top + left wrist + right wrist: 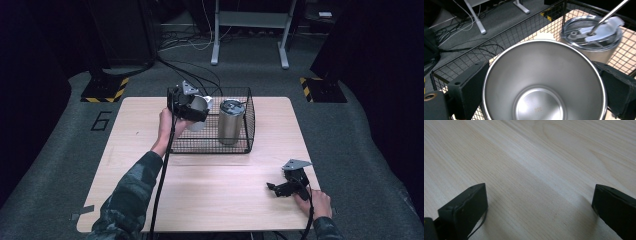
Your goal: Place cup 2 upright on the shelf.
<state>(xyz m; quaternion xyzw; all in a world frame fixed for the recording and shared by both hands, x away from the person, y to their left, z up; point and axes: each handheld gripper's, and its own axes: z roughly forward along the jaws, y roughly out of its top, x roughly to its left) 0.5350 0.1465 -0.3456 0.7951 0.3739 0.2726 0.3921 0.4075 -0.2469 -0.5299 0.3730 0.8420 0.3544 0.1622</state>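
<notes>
Left tongs [197,111] are clamped on an open steel cup [544,82], one black jaw pressed against each side of it, so they're spread about as wide as the cup is. Looking down from the left gripper view you see straight into the cup's shiny inside and its round bottom. The tongs hold it up at the near left corner of a black wire basket [240,145], around the height of the basket's rim; can't tell whether the cup touches the wire. Just past the cup, farther inside the basket, stands a second steel tumbler [230,122] with a clear lid [596,35] and a metal straw [610,13] poking out.

Right tongs [280,189] sit way off from all that, low over the bare wooden table [529,170] near its front right corner, jaws wide apart with nothing between them except wood grain. Can't tell whether they actually rest on the table.
</notes>
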